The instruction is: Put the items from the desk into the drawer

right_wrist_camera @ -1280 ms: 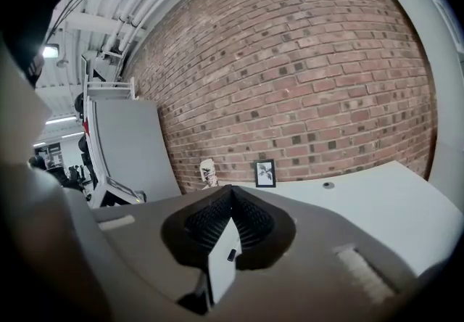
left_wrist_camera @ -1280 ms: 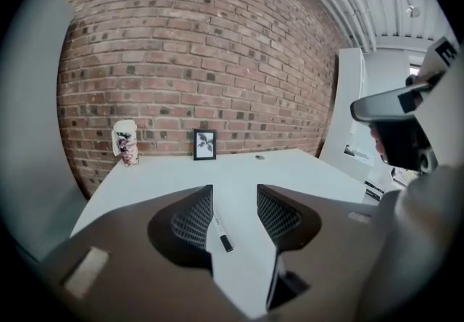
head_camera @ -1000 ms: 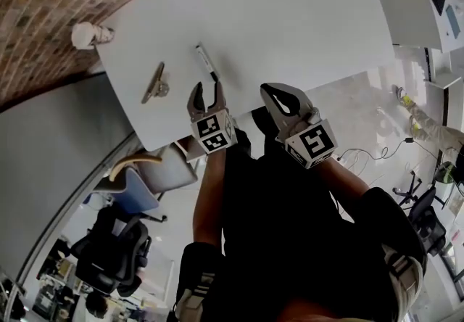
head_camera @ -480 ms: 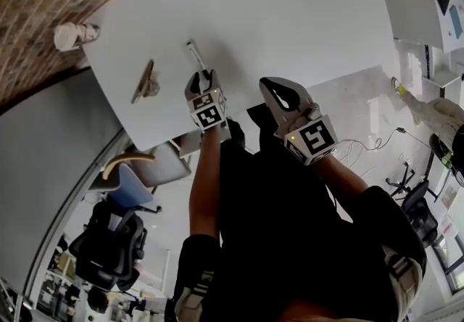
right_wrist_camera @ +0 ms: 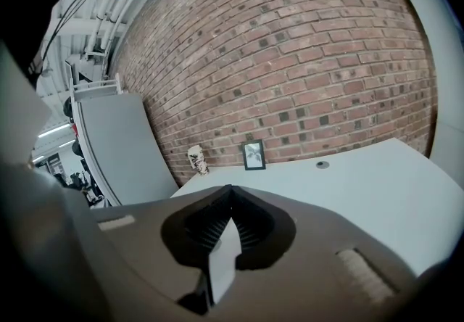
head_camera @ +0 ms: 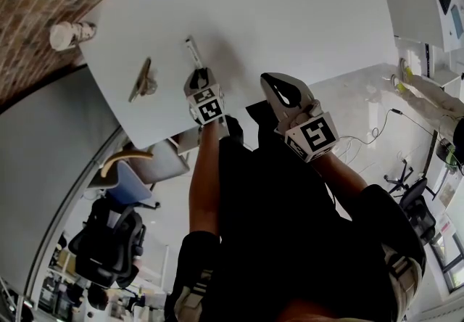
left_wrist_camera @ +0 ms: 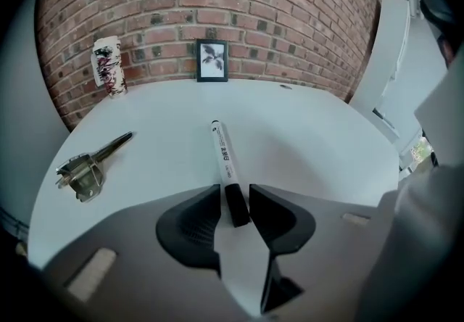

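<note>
Left gripper view: marker pickup under way, grip not yet confirmed.
The left gripper (left_wrist_camera: pixel 234 197) points down at the round white desk (left_wrist_camera: pixel 326 139). Its jaws have just been closing about the black cap end of the white-barrelled marker pen (left_wrist_camera: pixel 223 150), which lies flat on the desk. A sliver of gap shows, so the pads do not yet pinch. Recommended: close squarely across the cap, then lift level so the long barrel does not swing. The right gripper (right_wrist_camera: pixel 230 190) is empty, jaws pressed together. No drawer is in view.
</note>
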`<control>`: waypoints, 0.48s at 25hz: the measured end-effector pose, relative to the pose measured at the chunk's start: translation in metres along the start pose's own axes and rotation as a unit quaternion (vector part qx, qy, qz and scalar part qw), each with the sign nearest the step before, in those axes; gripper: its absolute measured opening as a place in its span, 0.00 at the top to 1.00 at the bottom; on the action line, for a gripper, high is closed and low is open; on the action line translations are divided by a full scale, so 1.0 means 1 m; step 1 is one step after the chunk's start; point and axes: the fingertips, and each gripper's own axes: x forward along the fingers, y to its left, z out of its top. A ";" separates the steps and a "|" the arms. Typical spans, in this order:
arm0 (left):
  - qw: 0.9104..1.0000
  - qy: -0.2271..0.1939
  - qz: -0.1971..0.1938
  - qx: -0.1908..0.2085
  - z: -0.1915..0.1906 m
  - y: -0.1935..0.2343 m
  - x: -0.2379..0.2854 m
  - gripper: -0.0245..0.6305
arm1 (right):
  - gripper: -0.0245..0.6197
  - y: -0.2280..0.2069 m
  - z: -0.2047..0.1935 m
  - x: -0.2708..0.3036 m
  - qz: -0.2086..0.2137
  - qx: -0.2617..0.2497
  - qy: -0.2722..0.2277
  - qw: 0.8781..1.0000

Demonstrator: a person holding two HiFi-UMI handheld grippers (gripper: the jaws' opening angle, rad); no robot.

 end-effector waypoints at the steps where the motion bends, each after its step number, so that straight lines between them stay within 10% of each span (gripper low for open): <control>1: 1.000 0.002 -0.001 0.002 0.000 0.001 0.000 0.76 | 0.96 0.000 0.000 0.000 -0.001 0.000 -0.001 1.000; 12: 1.000 -0.005 0.003 -0.027 -0.005 0.009 -0.004 0.83 | 0.96 0.001 0.007 -0.007 0.001 -0.015 -0.010 1.000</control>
